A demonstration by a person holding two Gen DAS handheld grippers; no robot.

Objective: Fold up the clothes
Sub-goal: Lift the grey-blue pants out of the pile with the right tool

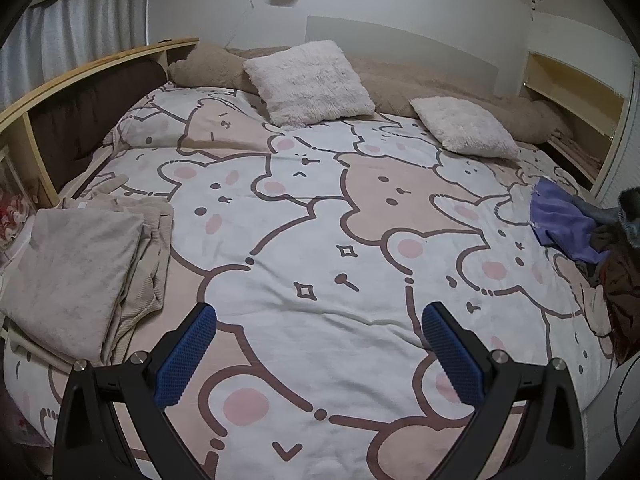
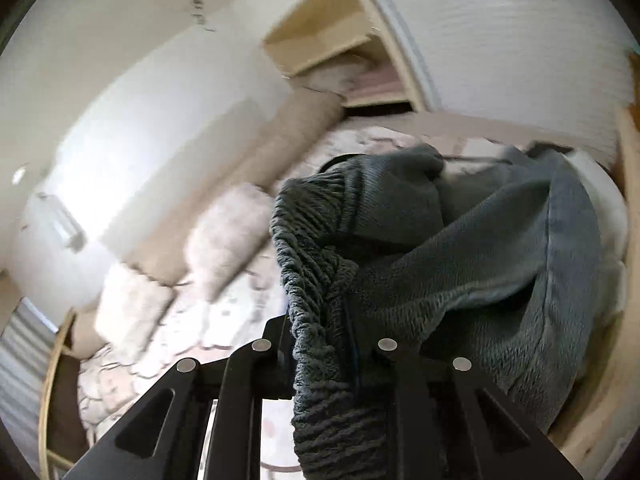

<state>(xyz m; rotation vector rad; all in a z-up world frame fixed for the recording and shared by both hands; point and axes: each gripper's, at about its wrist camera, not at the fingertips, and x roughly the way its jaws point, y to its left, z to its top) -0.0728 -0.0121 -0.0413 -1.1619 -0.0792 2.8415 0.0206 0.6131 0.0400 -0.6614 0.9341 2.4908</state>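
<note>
My left gripper (image 1: 320,320) is open and empty, low over the bear-print bedspread (image 1: 320,208). A stack of folded beige clothes (image 1: 80,264) lies at the bed's left edge, left of that gripper. A pile of unfolded clothes, purple (image 1: 564,220) and dark brown (image 1: 620,292), lies at the right edge. My right gripper (image 2: 324,320) is shut on the ribbed hem of a grey-blue fleece garment (image 2: 480,260) and holds it lifted above the bed; its fingertips are hidden by the cloth. The garment's edge also shows in the left wrist view (image 1: 628,212).
Two white fluffy pillows (image 1: 308,80) (image 1: 464,126) and a beige blanket roll (image 1: 400,80) lie at the head of the bed. A wooden headboard shelf (image 1: 60,100) runs along the left, a wooden shelf unit (image 1: 572,92) at the right.
</note>
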